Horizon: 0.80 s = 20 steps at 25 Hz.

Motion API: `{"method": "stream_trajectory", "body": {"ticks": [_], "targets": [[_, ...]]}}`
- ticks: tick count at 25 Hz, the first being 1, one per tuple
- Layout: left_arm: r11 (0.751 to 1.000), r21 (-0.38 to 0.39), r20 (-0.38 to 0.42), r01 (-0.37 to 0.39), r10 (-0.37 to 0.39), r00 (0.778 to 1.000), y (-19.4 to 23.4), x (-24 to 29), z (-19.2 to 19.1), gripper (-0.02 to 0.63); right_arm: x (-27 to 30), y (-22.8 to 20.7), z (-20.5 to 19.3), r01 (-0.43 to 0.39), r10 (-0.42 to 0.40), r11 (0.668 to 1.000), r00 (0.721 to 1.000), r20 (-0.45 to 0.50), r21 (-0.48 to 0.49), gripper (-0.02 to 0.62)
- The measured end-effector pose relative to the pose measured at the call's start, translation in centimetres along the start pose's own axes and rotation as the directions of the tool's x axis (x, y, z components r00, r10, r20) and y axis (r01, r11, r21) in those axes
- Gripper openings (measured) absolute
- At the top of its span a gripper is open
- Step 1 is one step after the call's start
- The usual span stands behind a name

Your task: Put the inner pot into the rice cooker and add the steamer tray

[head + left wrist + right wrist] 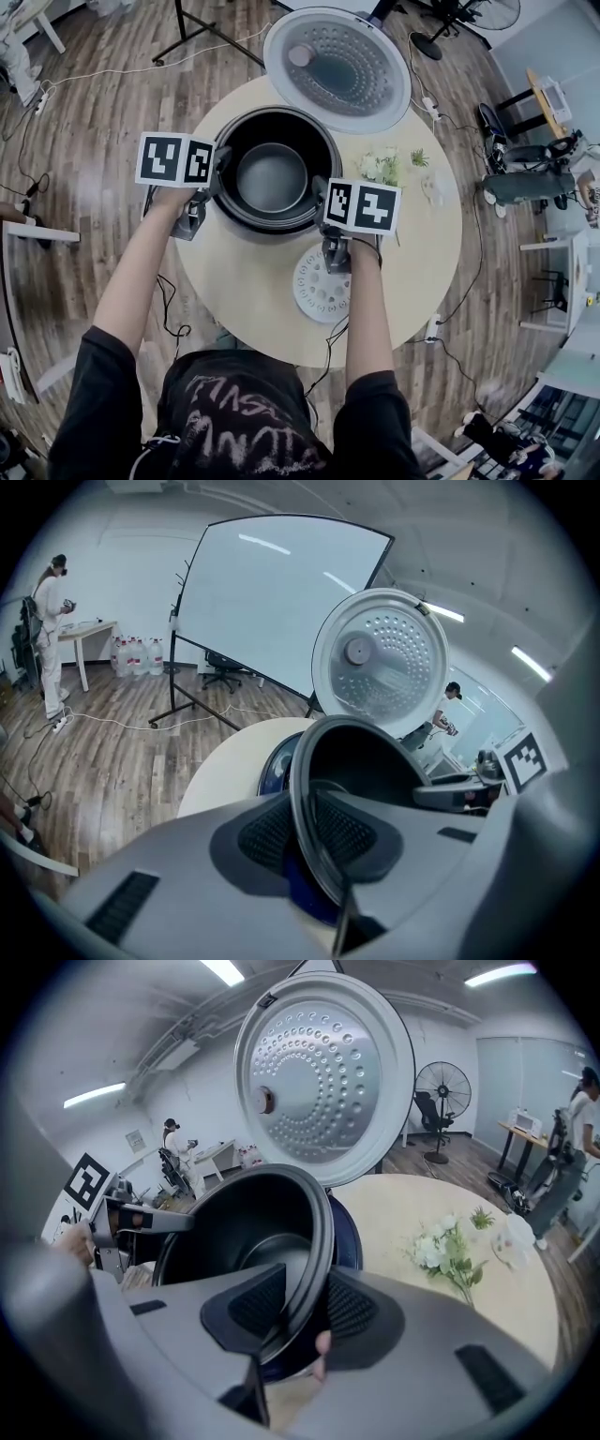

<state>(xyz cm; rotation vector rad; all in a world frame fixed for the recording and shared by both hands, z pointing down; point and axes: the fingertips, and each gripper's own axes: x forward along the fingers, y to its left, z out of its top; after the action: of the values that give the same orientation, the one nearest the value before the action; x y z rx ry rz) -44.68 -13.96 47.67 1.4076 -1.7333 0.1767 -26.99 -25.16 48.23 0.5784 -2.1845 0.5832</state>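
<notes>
The dark inner pot (272, 176) sits in the mouth of the rice cooker (246, 223) on the round table. My left gripper (217, 173) is shut on the pot's left rim. My right gripper (323, 200) is shut on its right rim. In the left gripper view the thin rim (302, 789) runs between the ribbed pads of the left gripper (314, 832). The right gripper (305, 1307) clamps the rim (319, 1241) the same way, with the cooker's blue shell (347, 1232) just below. The white perforated steamer tray (322, 284) lies flat on the table in front of the cooker.
The cooker's lid (337, 67) stands open behind the pot. A sprig of white flowers (386, 167) and a small pale object (433, 187) lie to the right on the table (234, 281). Cables trail over the wooden floor. Other people stand at desks far off.
</notes>
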Motion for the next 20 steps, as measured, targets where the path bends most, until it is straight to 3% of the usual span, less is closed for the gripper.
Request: {"method": "stream_trajectory", "body": {"ticks": [4, 8, 13, 20], "targets": [[0.996, 0.073, -0.028, -0.056, 0.058, 0.998, 0.5, 0.3, -0.7, 0.110, 0.1, 0.1, 0.1, 0.004, -0.004, 1.000, 1.000, 0.020, -0.022, 0.137], [0.994, 0.093, -0.016, -0.048, 0.050, 0.999, 0.5, 0.3, -0.8, 0.114, 0.1, 0.5, 0.0, -0.009, 0.011, 0.999, 0.998, 0.055, -0.034, 0.170], [0.972, 0.198, 0.012, -0.125, 0.125, 0.992, 0.9, -0.1, -0.6, 0.117, 0.1, 0.6, 0.0, 0.004, 0.003, 0.998, 0.995, 0.095, -0.068, 0.216], [0.975, 0.196, 0.016, -0.100, 0.099, 0.995, 0.8, -0.4, -1.2, 0.117, -0.4, 0.9, 0.5, 0.037, -0.023, 0.996, 0.986, 0.167, -0.081, 0.262]]}}
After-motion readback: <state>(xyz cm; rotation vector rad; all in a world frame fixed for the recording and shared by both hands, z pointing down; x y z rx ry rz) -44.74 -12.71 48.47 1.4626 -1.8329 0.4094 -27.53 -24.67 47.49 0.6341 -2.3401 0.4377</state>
